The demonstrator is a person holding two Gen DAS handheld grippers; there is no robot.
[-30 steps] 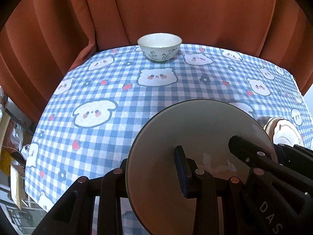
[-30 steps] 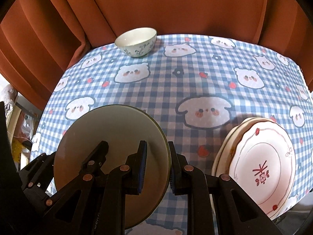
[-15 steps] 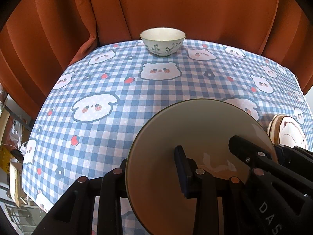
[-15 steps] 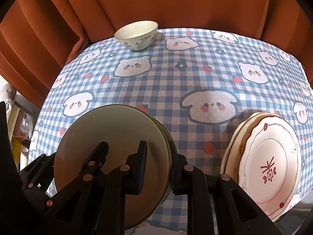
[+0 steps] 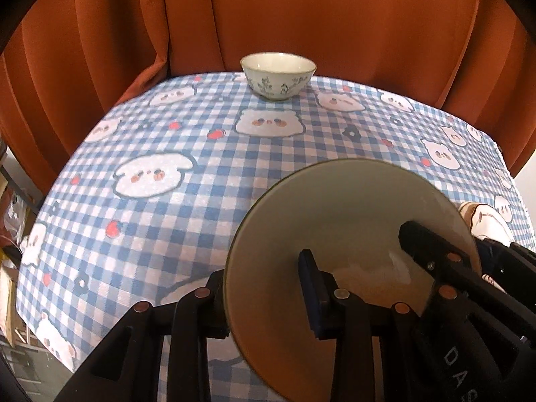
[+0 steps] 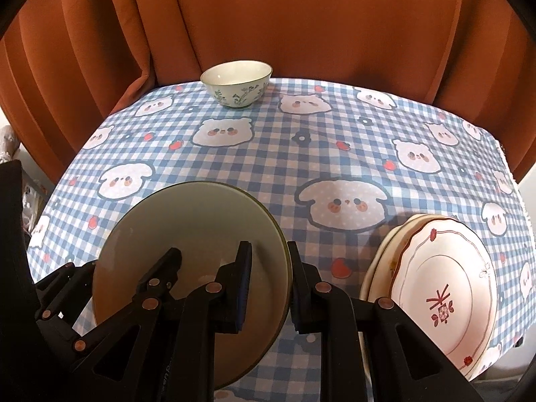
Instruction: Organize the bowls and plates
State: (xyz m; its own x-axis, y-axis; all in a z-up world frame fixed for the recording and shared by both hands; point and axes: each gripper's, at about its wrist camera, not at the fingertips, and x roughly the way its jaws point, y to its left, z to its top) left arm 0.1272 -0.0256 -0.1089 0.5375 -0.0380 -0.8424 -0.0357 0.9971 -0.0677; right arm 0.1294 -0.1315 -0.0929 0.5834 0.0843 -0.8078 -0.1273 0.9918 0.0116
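Both tools are on one dish here: the left hand-held gripper (image 5: 264, 288) is clamped on the left rim of a plain greenish plate (image 5: 348, 234), one finger over the plate's face and the other behind the rim, while the right hand-held gripper (image 6: 268, 281) is clamped on the same plate's right rim, its blue-padded finger (image 6: 243, 281) lying on the face and its partner outside the edge. The plate (image 6: 187, 234) is tilted, its face towards the cameras, held over the near left part of the bench (image 6: 335, 154), which wears a blue and white checked cloth printed with bears and strawberries. Just to the right, at the near right corner, sits a stack of plates (image 6: 439, 288); the top one is white with a red rim line and a red flower mark in the middle, and at least two more rims peek out under it. Far off at the back edge, left of centre, a small white bowl (image 6: 236, 83) with a green leaf pattern stands upright, well apart from the rest. Behind it all hangs a rust-orange curtain (image 6: 301, 26).
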